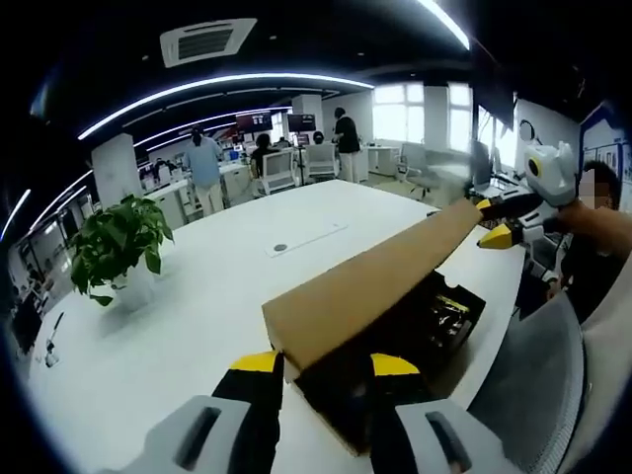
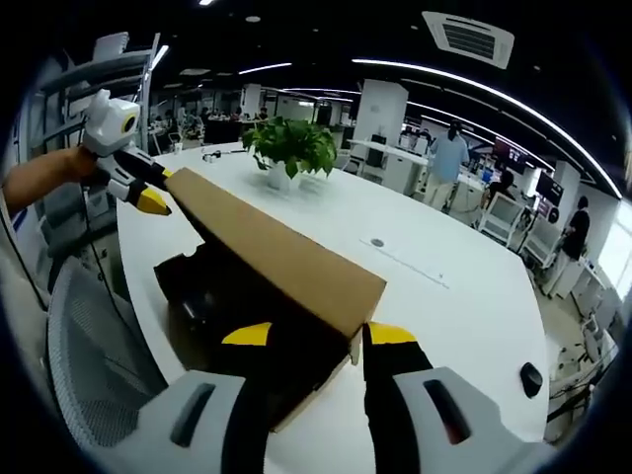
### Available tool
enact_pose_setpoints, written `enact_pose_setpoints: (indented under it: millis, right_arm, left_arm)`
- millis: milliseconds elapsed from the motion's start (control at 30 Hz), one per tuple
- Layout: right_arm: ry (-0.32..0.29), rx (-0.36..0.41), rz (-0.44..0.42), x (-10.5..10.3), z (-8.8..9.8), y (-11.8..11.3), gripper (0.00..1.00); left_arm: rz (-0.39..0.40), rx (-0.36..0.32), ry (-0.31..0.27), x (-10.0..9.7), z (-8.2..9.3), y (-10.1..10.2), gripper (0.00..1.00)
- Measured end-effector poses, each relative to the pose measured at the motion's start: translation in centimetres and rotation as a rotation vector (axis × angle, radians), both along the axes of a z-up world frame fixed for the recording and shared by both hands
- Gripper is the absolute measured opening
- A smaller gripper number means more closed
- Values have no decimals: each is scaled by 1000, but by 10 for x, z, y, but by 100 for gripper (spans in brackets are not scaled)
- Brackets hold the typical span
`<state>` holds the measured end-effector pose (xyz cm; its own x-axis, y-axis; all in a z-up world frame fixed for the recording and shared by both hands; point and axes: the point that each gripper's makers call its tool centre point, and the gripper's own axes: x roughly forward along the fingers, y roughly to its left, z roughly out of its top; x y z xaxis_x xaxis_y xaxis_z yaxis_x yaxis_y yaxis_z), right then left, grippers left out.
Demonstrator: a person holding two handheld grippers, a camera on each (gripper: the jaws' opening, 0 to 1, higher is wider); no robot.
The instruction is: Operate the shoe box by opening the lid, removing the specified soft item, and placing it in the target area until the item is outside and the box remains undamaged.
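The shoe box [image 1: 395,370] sits at the near edge of the table [image 1: 197,296], its lid [image 1: 370,286] raised between the 2 grippers, 1 at each end. A potted plant [image 1: 118,247] stands farther back on the table; a chair [image 1: 538,385] stands beside the box.

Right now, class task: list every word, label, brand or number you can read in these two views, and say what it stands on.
None can be read.
Shoe box lid: plain brown, no print visible.
Yellow-and-black item inside: markings too blurred.
Distant screens: too small to read.
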<state>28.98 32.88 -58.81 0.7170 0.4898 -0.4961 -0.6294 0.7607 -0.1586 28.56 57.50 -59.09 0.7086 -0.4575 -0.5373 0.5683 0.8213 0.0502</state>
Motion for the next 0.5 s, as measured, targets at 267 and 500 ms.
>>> enact_pose_setpoints:
  millis: [267,500]
  right_arm:
    - [-30,-3,4,18,7,-2,29]
    - [-44,9,0,33,13,-3,28]
  left_arm:
    - [33,-18,-31,19,9,3,27]
    - [63,-33,-46,34,13,7,22]
